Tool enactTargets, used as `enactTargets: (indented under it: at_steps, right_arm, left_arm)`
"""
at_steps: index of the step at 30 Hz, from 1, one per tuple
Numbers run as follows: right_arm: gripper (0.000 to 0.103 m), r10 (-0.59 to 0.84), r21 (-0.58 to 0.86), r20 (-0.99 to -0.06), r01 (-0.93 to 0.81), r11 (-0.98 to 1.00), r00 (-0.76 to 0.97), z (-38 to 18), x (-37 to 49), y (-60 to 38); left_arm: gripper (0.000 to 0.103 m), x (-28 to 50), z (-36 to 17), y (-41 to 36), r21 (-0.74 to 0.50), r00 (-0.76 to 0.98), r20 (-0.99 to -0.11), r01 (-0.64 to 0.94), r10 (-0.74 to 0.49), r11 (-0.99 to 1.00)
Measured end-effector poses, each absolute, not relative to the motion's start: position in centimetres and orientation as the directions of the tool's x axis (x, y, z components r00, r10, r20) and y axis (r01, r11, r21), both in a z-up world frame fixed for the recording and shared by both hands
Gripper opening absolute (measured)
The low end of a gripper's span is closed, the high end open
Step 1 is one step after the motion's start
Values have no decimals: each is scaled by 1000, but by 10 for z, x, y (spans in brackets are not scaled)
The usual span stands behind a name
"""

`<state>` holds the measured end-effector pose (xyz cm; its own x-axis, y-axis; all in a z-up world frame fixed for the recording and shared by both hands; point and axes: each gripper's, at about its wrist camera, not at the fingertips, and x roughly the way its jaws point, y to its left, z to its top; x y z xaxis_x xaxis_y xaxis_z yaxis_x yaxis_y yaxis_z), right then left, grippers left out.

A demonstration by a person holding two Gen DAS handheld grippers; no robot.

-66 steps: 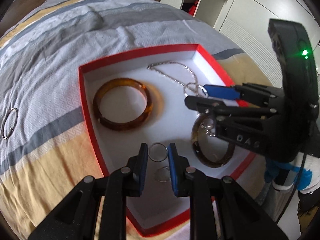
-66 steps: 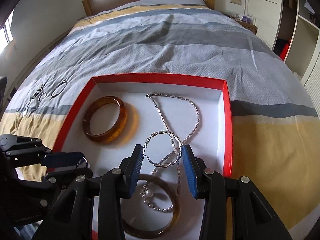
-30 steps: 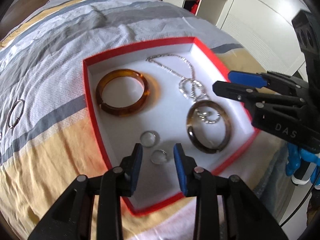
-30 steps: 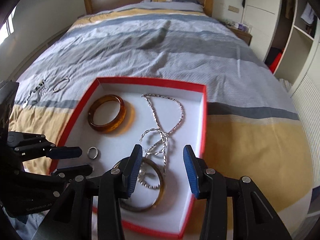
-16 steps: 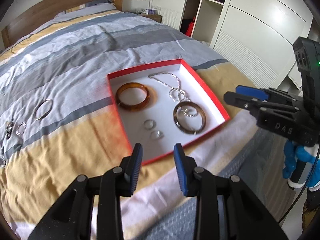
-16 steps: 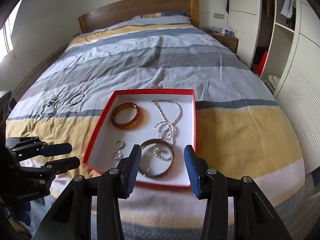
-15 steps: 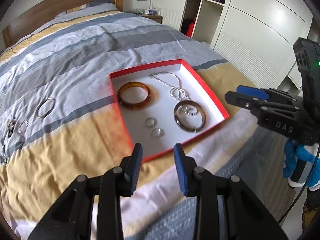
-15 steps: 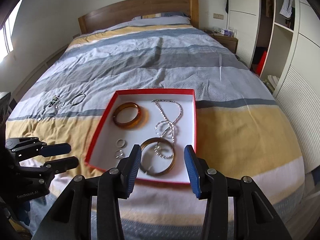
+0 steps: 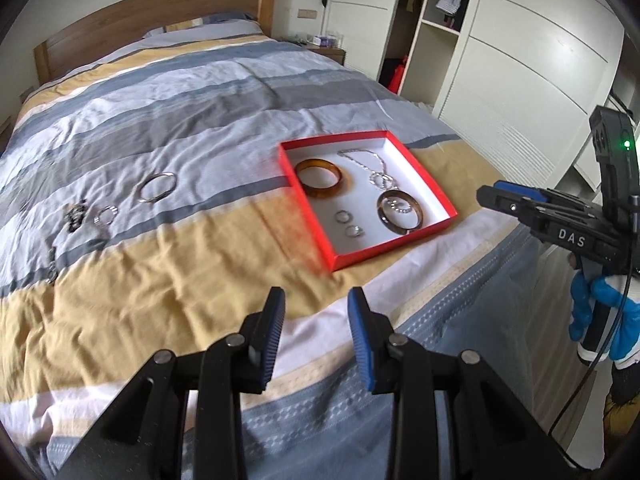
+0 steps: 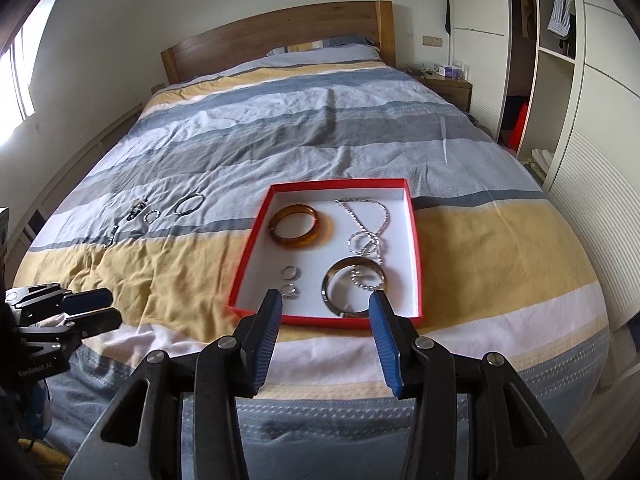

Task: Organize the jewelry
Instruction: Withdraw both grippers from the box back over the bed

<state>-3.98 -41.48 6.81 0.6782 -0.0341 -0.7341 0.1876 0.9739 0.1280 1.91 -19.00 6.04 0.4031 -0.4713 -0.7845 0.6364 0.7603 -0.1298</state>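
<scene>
A red box (image 9: 400,245) (image 10: 416,248) with a white inside lies on the bed. It holds an amber bangle (image 9: 319,179) (image 10: 295,227), a dark bangle (image 9: 400,214) (image 10: 352,286), a silver chain necklace (image 9: 368,162) (image 10: 366,216), a twisted silver hoop and two small rings (image 9: 348,224) (image 10: 289,280). More jewelry lies loose on the duvet to the left: a silver bangle (image 9: 157,187) (image 10: 190,203) and several small pieces (image 9: 76,216) (image 10: 138,210). My left gripper (image 9: 316,320) is open and empty, held back over the bed's foot. My right gripper (image 10: 326,320) is open and empty, before the box's near edge.
The striped duvet (image 9: 160,120) covers the whole bed up to a wooden headboard (image 10: 280,36). White wardrobes (image 9: 520,60) and open shelves stand along the right side. A bedside table (image 10: 444,84) is at the far right of the bed.
Both grippers let go of what they held, a ring from the left and the twisted hoop from the right, both now lying in the box. Both then pulled far back toward the bed's foot.
</scene>
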Motion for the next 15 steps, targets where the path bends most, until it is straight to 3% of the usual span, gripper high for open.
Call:
enactTargets:
  at_steps: [15]
  right_arm:
    - [45, -23, 93, -713, 127, 988, 701, 102, -58, -361]
  left_arm:
    - [31, -7, 73, -88, -144, 547, -706, 510, -449, 848]
